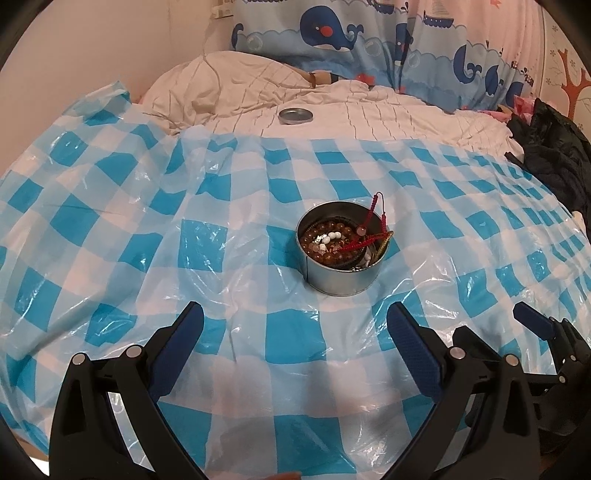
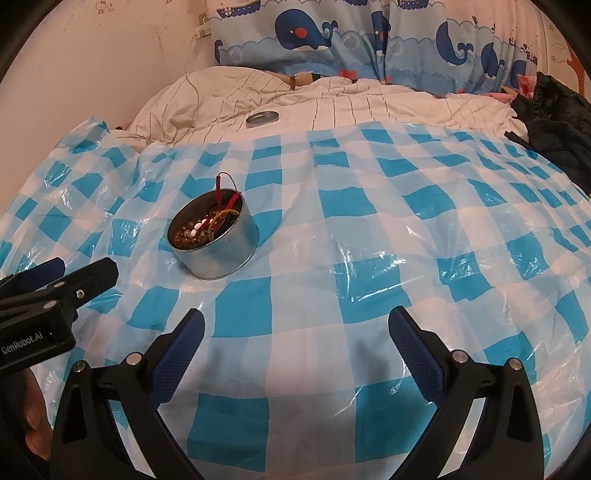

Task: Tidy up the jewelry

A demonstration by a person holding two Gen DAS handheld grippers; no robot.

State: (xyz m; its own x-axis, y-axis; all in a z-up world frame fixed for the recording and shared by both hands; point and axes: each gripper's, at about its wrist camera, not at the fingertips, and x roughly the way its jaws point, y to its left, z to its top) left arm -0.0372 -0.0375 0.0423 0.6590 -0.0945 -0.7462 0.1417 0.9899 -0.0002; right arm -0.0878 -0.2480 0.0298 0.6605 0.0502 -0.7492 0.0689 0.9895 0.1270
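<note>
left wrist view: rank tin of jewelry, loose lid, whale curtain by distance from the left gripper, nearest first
From the left gripper, open above the checked sheet:
1. Tin of jewelry: just ahead, slightly right, on the sheet.
2. Loose lid: farther back, near centre, on the striped bedding past the sheet's edge.
3. Whale curtain: farthest, hanging behind the bed.

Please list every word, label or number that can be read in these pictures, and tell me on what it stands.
"GenRobot.AI": white print on the black body of the left gripper, seen in the right wrist view.
Small marks on the whale curtain: too blurred to read.
Tin and lid: no text visible.
</note>
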